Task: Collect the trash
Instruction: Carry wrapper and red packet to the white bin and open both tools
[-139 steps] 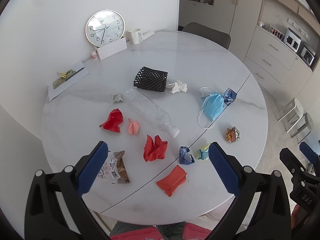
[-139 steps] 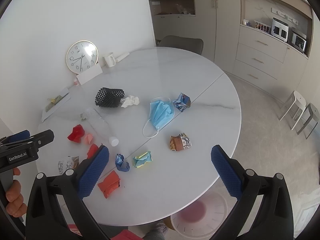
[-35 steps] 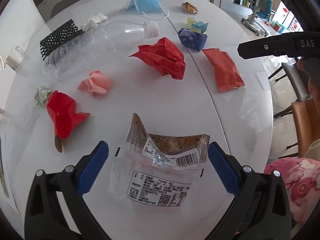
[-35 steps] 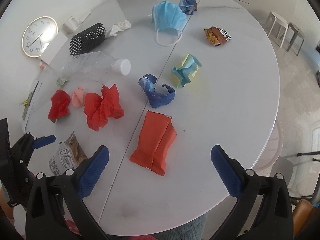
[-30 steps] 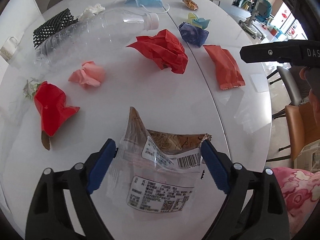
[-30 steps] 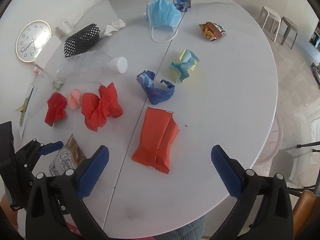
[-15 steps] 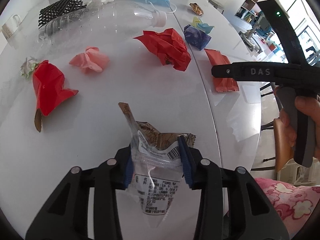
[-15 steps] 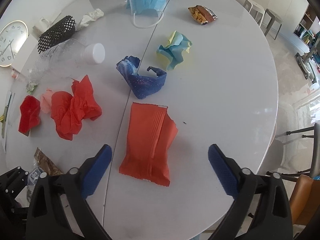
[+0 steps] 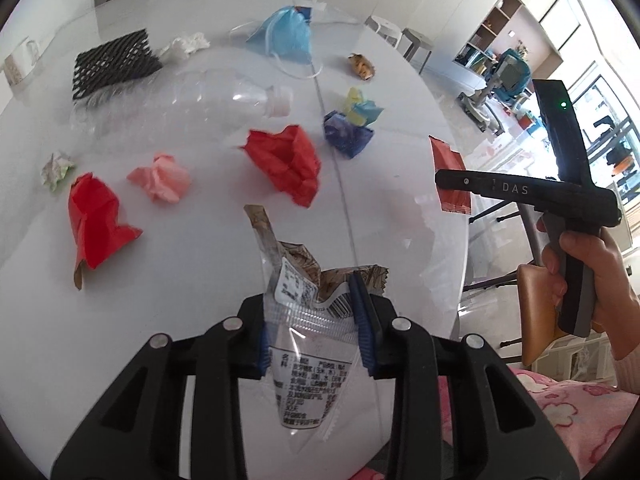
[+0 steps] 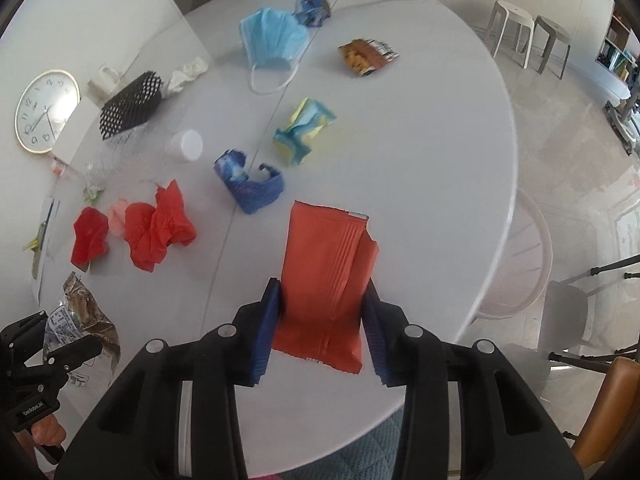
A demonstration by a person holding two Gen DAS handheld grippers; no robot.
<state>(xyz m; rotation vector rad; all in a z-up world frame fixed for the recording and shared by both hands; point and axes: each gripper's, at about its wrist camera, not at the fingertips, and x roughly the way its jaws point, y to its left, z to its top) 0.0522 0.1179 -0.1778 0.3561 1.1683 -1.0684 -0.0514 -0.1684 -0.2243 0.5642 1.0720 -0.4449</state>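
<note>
My left gripper [image 9: 310,308] is shut on a clear and brown snack wrapper [image 9: 296,280], which hangs lifted off the white round table [image 10: 420,160]. The jaws of my right gripper [image 10: 321,292] are closing, and their blue pads press both sides of a flat orange packet [image 10: 324,248] lying near the table's front edge. Loose trash covers the table: crumpled red paper [image 10: 160,228], a red scrap [image 9: 94,216], a pink wad [image 9: 162,178], a clear bottle [image 9: 188,100], a dark blue wrapper [image 10: 250,188], a yellow-blue paper [image 10: 304,130] and a blue mask [image 10: 274,38].
A black mesh sleeve [image 10: 130,104], a white tissue [image 10: 186,74] and a brown snack bag [image 10: 368,56] lie farther back. A clock [image 10: 44,112] and mug [image 10: 104,78] stand by the wall. A white round bin [image 10: 524,248] sits on the floor at the table's right edge, stools [image 10: 528,28] beyond.
The left jaws shut on the snack wrapper and lifted it off the table. The right gripper moved in over the orange packet and its jaws narrowed onto the packet's sides.
</note>
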